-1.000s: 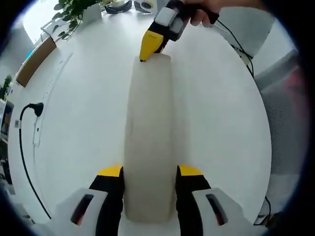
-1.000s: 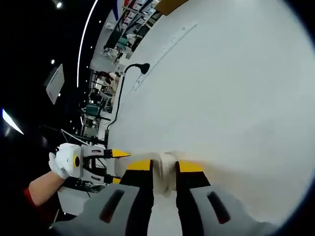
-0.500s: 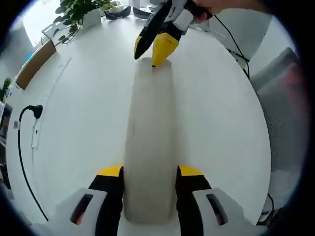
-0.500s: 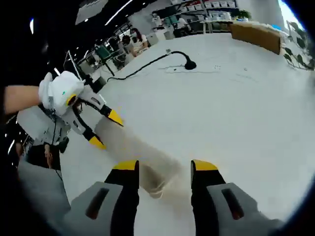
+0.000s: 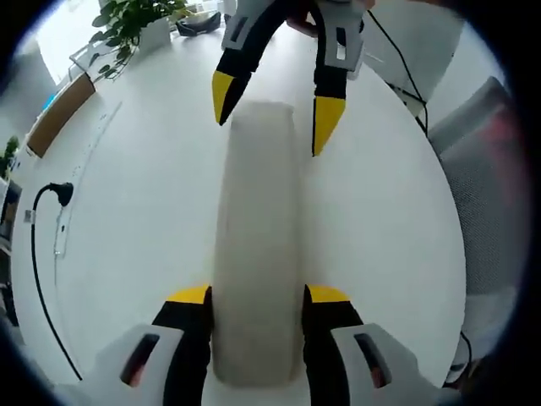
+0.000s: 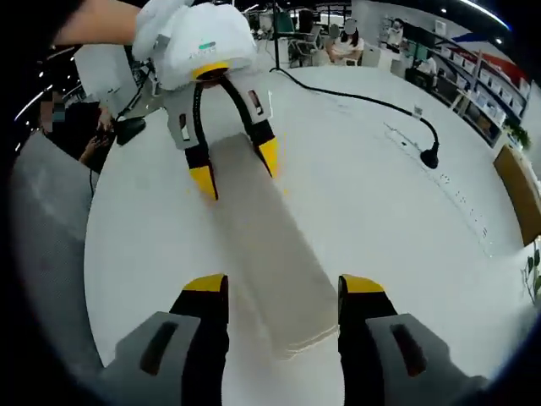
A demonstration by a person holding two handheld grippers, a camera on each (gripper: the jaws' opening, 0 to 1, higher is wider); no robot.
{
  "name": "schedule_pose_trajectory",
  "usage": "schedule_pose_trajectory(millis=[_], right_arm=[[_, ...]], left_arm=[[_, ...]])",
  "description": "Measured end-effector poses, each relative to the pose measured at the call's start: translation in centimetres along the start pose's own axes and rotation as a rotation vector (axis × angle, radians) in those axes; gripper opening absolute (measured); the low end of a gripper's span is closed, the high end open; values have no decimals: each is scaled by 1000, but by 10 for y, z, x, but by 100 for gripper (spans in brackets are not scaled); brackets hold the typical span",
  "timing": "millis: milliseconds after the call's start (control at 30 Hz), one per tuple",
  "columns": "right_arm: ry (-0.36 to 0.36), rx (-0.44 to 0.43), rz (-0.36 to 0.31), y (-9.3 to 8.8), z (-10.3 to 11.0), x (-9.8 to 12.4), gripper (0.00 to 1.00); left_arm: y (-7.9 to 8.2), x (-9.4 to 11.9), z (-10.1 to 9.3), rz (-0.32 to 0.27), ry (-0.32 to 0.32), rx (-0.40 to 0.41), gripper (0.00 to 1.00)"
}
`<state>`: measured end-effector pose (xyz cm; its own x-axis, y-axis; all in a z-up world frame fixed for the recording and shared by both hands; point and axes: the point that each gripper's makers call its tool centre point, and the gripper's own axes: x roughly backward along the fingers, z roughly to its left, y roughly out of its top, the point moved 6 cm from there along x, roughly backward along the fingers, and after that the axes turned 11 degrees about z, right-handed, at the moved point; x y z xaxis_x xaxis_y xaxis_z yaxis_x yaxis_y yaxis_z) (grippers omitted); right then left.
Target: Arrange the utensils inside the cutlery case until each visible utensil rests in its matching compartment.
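While the left gripper [image 5: 257, 296] holds the near end of the closed case [image 5: 258, 245] on the table [image 5: 127, 211] in the left gripper view, the right gripper [image 6: 283, 288] stands wide over its other end in the right gripper view, and the case looks light, stiff and smooth, best held across its narrow sides.

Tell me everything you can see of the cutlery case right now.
The cutlery case is a long, narrow, pale beige box with rounded ends, matte like plastic, its lid closed, so no utensils show. It lies flat on the white table. The left claw has its jaws against both sides of one end; the right claw stands open astride the other end, with gaps at both jaws.
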<state>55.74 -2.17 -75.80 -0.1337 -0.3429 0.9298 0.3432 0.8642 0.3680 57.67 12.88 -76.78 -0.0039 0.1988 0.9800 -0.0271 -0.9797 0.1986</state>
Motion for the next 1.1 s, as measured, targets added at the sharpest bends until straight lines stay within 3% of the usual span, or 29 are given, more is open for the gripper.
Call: schedule_pose_trajectory(millis=[200, 233, 400, 433, 600, 633, 700, 733, 800, 833, 1000, 1100], right_arm=[[-6, 108, 40, 13, -1, -5, 43], [-4, 133, 61, 13, 0, -5, 38], [-29, 250, 143, 12, 0, -8, 37], [-27, 317, 164, 12, 1, -9, 37], [-14, 360, 206, 14, 0, -10, 36], [-16, 376, 214, 14, 1, -10, 36], [-17, 370, 219, 14, 1, -11, 36], [-17, 371, 222, 14, 1, -10, 36], [-14, 373, 227, 14, 1, -10, 36], [-15, 373, 229, 15, 1, -10, 36], [-20, 389, 238, 15, 3, -9, 36], [-6, 447, 246, 15, 10, -9, 36]], left_arm=[[-1, 0, -1, -21, 6, 0, 43], [-1, 0, -1, -22, 6, 7, 44], [-3, 1, -2, -22, 21, 61, 44], [-4, 3, -3, -31, 20, 73, 44], [-38, 18, -9, -164, -48, 310, 44], [-43, 20, -11, -200, -45, 313, 44], [-60, 25, -13, -224, -38, 429, 42], [-68, 28, -16, -261, -70, 542, 41], [-77, 33, -19, -351, -113, 690, 38], [-79, 34, -19, -366, -118, 718, 36], [-99, 40, -21, -476, -165, 1031, 36], [-98, 40, -25, -594, -307, 1267, 32]])
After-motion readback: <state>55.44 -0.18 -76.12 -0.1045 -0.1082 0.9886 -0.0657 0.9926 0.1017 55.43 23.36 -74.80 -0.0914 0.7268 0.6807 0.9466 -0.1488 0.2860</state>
